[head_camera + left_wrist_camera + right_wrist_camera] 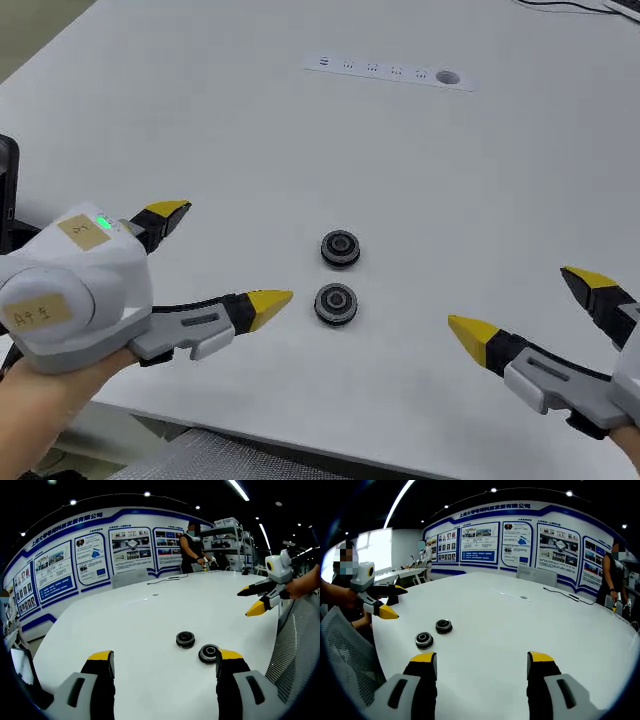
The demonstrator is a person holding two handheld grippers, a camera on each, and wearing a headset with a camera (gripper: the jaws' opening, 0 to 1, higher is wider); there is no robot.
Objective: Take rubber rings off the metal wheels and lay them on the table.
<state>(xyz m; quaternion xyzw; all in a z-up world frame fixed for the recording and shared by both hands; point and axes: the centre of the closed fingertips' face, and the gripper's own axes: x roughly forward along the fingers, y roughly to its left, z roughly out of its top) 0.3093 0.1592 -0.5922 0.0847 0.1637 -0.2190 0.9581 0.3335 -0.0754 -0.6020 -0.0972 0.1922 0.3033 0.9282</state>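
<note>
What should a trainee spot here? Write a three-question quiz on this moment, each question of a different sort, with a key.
1. How many metal wheels lie on the table?
2. True or false: the left gripper is shut on a wheel.
3. Where is the power strip? A) beyond the wheels, far across the table; B) between the two wheels; C) on top of a wheel.

Key
1. Two, side by side.
2. False: it is open and clear of both wheels, as is the right gripper.
3. A
</note>
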